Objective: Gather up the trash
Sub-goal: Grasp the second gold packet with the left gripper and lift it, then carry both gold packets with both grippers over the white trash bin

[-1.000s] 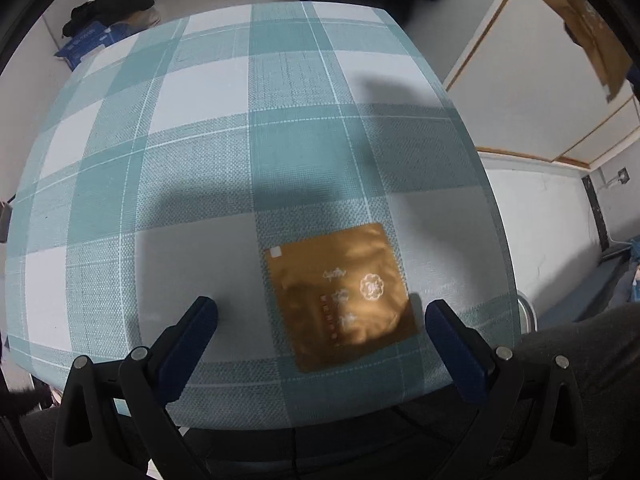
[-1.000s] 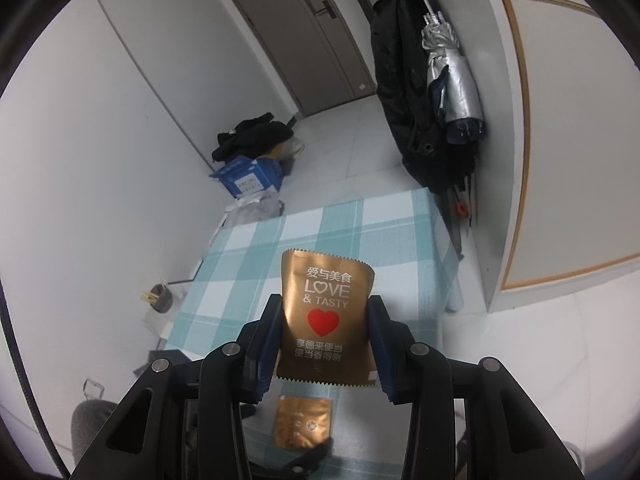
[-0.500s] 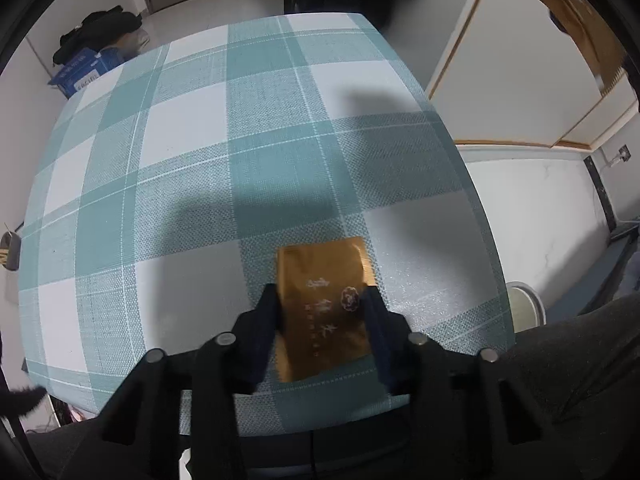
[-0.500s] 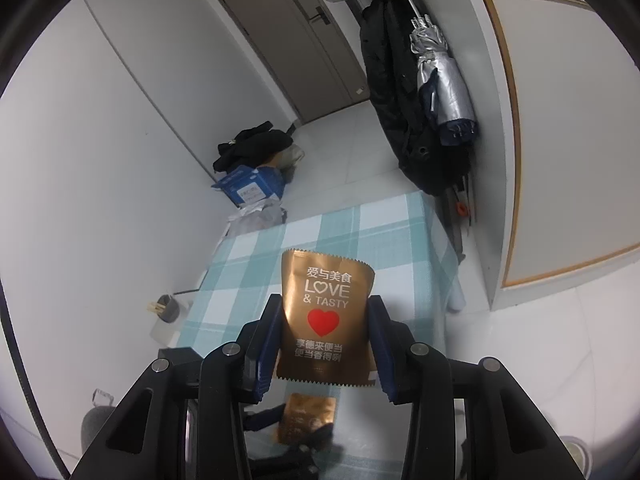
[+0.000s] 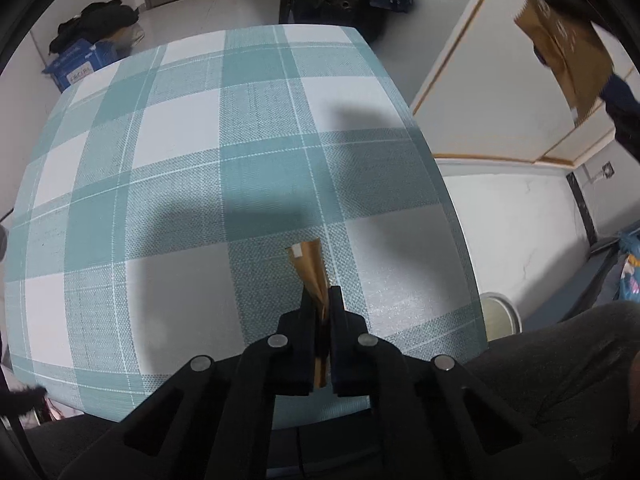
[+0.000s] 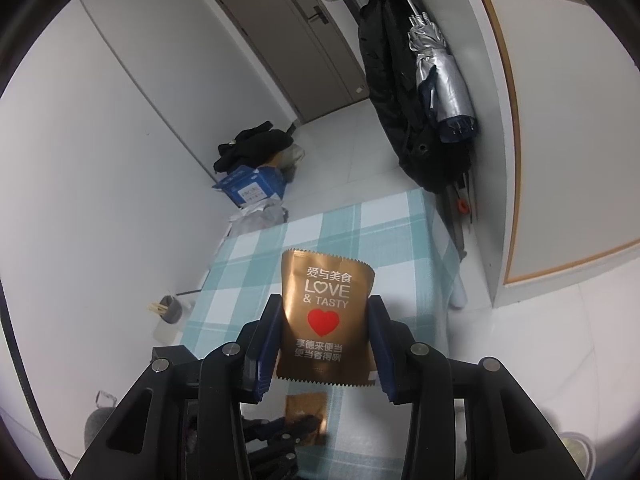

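My left gripper (image 5: 320,294) is shut on a gold foil packet (image 5: 310,266), now crumpled and pinched upright over the near right part of the teal checked tablecloth (image 5: 180,152). My right gripper (image 6: 326,320) is shut on a second gold packet (image 6: 326,312) printed "LOVE & TASTY" with a red heart, held high above the table. That packet also shows at the top right of the left wrist view (image 5: 568,48). The left gripper and its packet (image 6: 306,416) show below in the right wrist view.
A round bin (image 5: 498,316) stands on the floor by the table's right edge. A blue box with dark clothes (image 6: 252,184) lies on the floor beyond the table. A cup with chopsticks (image 6: 170,308) sits left of it. Coats and an umbrella (image 6: 440,80) hang at right.
My left gripper went from wide open around the flat packet to shut on it, folding it upright. My right gripper has kept its packet and risen slightly.
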Tool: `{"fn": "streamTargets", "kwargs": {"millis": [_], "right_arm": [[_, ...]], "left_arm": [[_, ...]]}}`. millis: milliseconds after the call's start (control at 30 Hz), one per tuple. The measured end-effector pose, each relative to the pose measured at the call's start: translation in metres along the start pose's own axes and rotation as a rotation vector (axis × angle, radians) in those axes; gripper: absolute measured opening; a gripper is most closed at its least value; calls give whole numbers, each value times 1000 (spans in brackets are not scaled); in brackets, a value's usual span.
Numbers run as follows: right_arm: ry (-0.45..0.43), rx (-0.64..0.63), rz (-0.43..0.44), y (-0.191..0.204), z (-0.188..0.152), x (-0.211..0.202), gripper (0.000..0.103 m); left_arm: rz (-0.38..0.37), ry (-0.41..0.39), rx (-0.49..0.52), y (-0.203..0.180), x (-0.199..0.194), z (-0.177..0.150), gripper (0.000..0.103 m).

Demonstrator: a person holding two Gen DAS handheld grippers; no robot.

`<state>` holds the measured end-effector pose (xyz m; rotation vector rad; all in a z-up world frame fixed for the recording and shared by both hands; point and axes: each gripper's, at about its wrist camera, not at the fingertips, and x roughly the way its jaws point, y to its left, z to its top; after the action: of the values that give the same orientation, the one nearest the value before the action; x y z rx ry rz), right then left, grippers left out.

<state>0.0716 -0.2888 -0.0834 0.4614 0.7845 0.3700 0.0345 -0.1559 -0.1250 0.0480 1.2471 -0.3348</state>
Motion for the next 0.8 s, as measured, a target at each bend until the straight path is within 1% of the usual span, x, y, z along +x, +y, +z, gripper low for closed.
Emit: {"fn": "streamTargets", "kwargs": {"millis": [167,233,333,533,800], "right_arm": [[2,0,2,0,0,0,40],[5,-4,0,0,-1,1,40],[12,-6,-1,1,-3,3,40],[22,-25,-19,8,-6,9,40],[51,-47,-60,17,-12,19,40]], "left_arm": [[-36,-24,-24,6,-6,3,1],[-30,-30,-39,9,-9,6,1],[-44,-42,-63,19,-17,9,1],[-62,-99,-95,38,-39,14,1],[-57,-185,-160,73,-77,19,1]]}}
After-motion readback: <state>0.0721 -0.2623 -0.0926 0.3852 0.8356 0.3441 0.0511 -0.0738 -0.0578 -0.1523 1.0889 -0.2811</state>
